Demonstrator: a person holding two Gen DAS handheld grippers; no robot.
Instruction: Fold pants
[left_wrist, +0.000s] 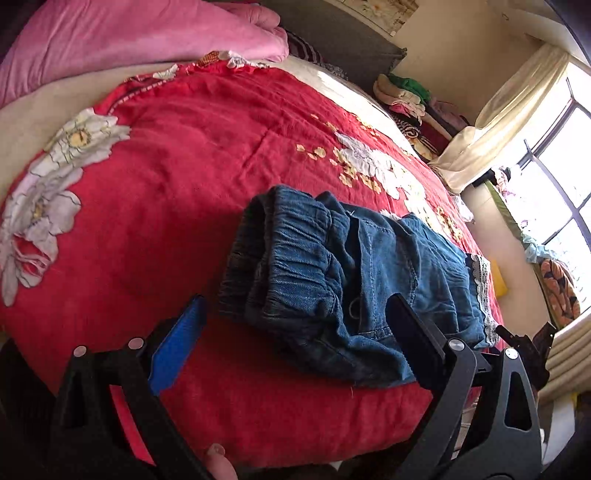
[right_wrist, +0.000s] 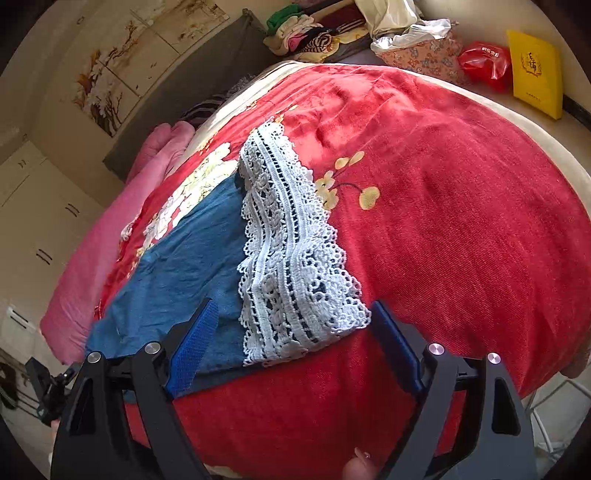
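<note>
Blue denim pants (left_wrist: 343, 280) with an elastic waistband and white lace cuffs (right_wrist: 291, 266) lie on a red flowered blanket (left_wrist: 166, 192). In the left wrist view the waistband end is nearest. My left gripper (left_wrist: 295, 314) is open, its fingers either side of the waistband edge, holding nothing. In the right wrist view the pants (right_wrist: 177, 280) lie with the lace cuff end nearest. My right gripper (right_wrist: 291, 321) is open, its fingers straddling the lace cuff. The right gripper also shows at the far end of the pants in the left wrist view (left_wrist: 524, 339).
A pink quilt (left_wrist: 129, 37) lies at the head of the bed. A pile of folded clothes (left_wrist: 410, 99) sits by the far side. A yellow box (right_wrist: 535, 74) and a red bag (right_wrist: 484, 62) lie beyond the blanket (right_wrist: 461, 221). A window (left_wrist: 554, 177) is on the right.
</note>
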